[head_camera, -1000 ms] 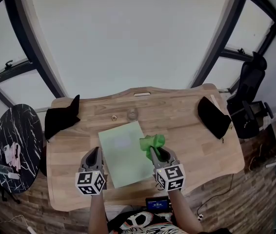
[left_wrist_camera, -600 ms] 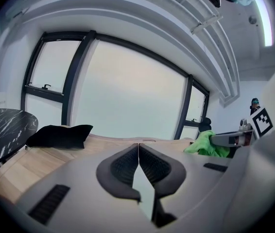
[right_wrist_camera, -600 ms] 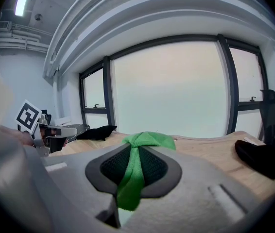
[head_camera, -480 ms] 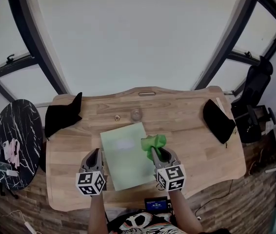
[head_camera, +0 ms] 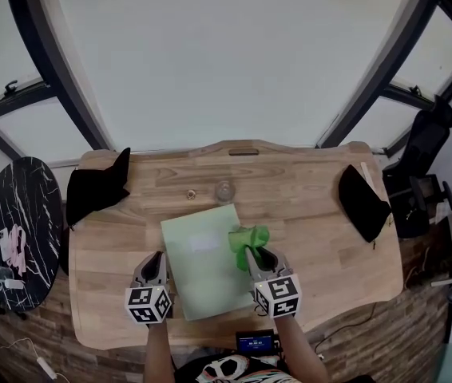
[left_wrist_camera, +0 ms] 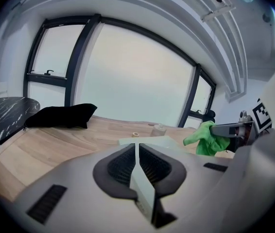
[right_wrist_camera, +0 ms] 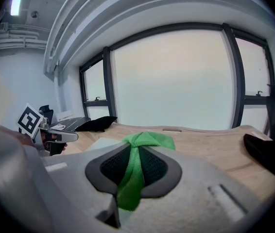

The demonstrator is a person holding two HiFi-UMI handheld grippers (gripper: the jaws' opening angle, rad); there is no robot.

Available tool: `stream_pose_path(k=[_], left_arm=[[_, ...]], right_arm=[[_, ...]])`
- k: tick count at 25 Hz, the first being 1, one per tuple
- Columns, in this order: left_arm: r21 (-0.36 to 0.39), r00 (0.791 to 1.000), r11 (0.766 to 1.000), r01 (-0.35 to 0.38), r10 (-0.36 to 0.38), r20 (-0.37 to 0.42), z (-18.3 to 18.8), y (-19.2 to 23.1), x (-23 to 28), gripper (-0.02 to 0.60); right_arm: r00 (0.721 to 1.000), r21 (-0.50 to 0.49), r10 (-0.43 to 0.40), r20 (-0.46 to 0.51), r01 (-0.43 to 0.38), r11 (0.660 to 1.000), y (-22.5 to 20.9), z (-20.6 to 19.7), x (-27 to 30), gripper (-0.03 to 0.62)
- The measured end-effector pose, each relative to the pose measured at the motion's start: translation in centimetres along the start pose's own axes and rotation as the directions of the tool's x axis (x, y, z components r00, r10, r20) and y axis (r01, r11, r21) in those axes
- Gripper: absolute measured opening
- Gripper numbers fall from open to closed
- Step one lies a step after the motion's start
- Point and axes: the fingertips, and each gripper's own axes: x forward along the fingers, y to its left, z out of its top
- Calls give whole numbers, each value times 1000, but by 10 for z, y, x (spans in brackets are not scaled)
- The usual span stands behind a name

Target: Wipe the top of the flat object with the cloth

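Flat object (head_camera: 198, 270), a pale green sheet, is lying in the middle of the wooden table (head_camera: 322, 214), right in front of the person. Green cloth (head_camera: 247, 238) is hanging in a bunch over the sheet's right edge; I cannot tell if it is touching yet. Right gripper (head_camera: 256, 255) is squeezing the cloth tight between its jaws. Left gripper (head_camera: 156, 258) is hovering just beside the sheet's left edge, jaws pressed together with nothing in them. I think the wiping is only starting. To do it well, the cloth should be pressing down softly and sliding across the whole top, while the left gripper is pinning the sheet so it is not slipping toward the little glass (head_camera: 224, 190) behind it.
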Motion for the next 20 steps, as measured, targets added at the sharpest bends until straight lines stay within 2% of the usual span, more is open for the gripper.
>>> stream_pose_path(k=[6, 9, 17, 20], left_arm=[[-45, 999, 999, 5, -7, -44, -16, 7, 16, 11], [-87, 998, 996, 12, -16, -55, -22, 10, 22, 83], [-167, 996, 985, 30, -43, -74, -32, 17, 36, 109], [-220, 995, 974, 44, -62, -73, -37, 16, 41, 115]], right_arm=[[999, 9, 6, -31, -6, 1000, -8, -9, 14, 55], [999, 5, 7, -51, -7, 1000, -11, -15, 21, 55], [996, -22, 15, -92, -17, 1000, -15, -23, 41, 55], [994, -31, 19, -107, -23, 999, -16, -27, 48, 55]])
